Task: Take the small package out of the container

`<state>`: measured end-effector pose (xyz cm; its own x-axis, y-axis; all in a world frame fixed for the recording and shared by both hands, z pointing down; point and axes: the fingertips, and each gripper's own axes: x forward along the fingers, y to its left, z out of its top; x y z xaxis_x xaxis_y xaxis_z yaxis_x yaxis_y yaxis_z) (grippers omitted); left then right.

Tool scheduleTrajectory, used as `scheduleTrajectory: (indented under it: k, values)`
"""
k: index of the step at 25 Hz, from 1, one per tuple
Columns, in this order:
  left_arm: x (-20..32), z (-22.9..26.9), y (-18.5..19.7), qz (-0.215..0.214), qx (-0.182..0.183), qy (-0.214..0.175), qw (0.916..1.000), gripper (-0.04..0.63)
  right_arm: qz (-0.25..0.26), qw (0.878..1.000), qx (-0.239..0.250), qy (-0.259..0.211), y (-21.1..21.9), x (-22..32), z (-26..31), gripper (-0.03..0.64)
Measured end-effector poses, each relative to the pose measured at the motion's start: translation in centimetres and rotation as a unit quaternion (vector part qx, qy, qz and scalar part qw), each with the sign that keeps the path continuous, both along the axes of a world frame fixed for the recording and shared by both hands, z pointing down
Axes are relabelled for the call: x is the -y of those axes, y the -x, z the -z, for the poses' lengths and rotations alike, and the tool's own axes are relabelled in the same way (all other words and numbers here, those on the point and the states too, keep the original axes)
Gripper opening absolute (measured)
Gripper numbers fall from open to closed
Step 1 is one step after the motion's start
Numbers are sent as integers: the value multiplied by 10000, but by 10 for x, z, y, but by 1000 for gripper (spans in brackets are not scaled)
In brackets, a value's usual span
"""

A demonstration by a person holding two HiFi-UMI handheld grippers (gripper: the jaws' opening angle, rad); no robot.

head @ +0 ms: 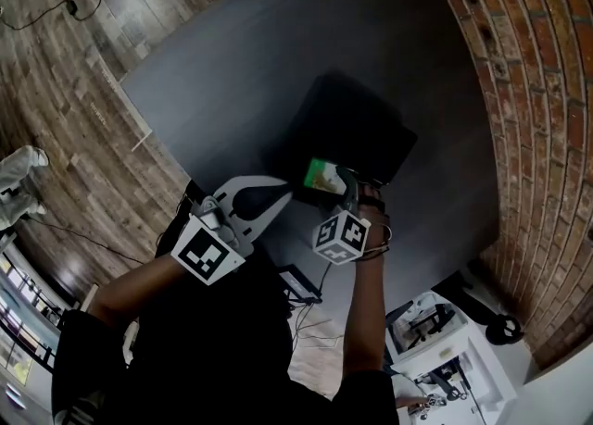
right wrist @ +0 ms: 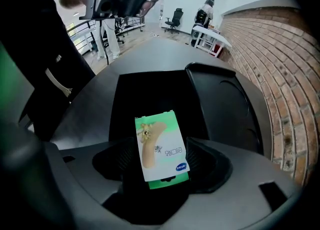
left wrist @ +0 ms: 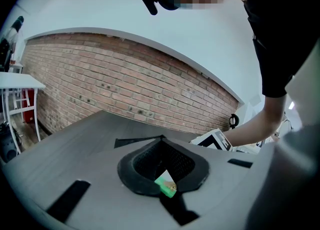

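Note:
The small green and white package (head: pixel 324 176) stands at the near edge of the black container (head: pixel 357 127) on the dark table (head: pixel 232 71). My right gripper (head: pixel 338 190) points steeply down over it. In the right gripper view the package (right wrist: pixel 161 146) stands upright between the jaws, which are spread wider than it, and the container (right wrist: pixel 220 98) lies open behind. My white left gripper (head: pixel 289 195) reaches in from the left, its tips beside the package. In the left gripper view the package (left wrist: pixel 165 185) shows small between the jaw tips. Whether they press on it does not show.
A curved brick wall (head: pixel 528 90) borders the table on the right. Wood floor with cables lies on the left. A white cart (head: pixel 445 358) stands at the bottom right. In the right gripper view a person (right wrist: pixel 205 8) and an office chair (right wrist: pixel 175 17) are far behind.

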<state>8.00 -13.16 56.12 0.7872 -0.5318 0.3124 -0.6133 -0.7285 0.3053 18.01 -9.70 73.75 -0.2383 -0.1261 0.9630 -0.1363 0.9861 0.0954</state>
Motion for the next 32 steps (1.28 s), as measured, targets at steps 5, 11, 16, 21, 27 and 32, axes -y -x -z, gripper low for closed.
scheduleTrajectory:
  k: [5, 11, 16, 21, 27, 32]
  values:
    - [3, -4, 3, 37, -24, 75, 10000, 32, 72, 9998, -136, 107, 2, 0, -9, 319]
    - [3, -9, 5, 32, -62, 138, 9999, 32, -56, 9998, -60, 159, 10, 0, -12, 322]
    - [5, -12, 9, 61, -127, 163, 9998, 32, -242, 9994, -126, 223, 15, 0, -15, 324]
    - [6, -13, 9, 54, -139, 206, 9997, 32, -528, 9980, -136, 319, 19, 2, -14, 324]
    - [7, -14, 12, 73, -160, 213, 9996, 32, -555, 9975, -240, 378, 22, 2, -16, 324]
    - [8, -17, 16, 79, -159, 252, 9995, 32, -393, 9980, -353, 339, 24, 2, -21, 322]
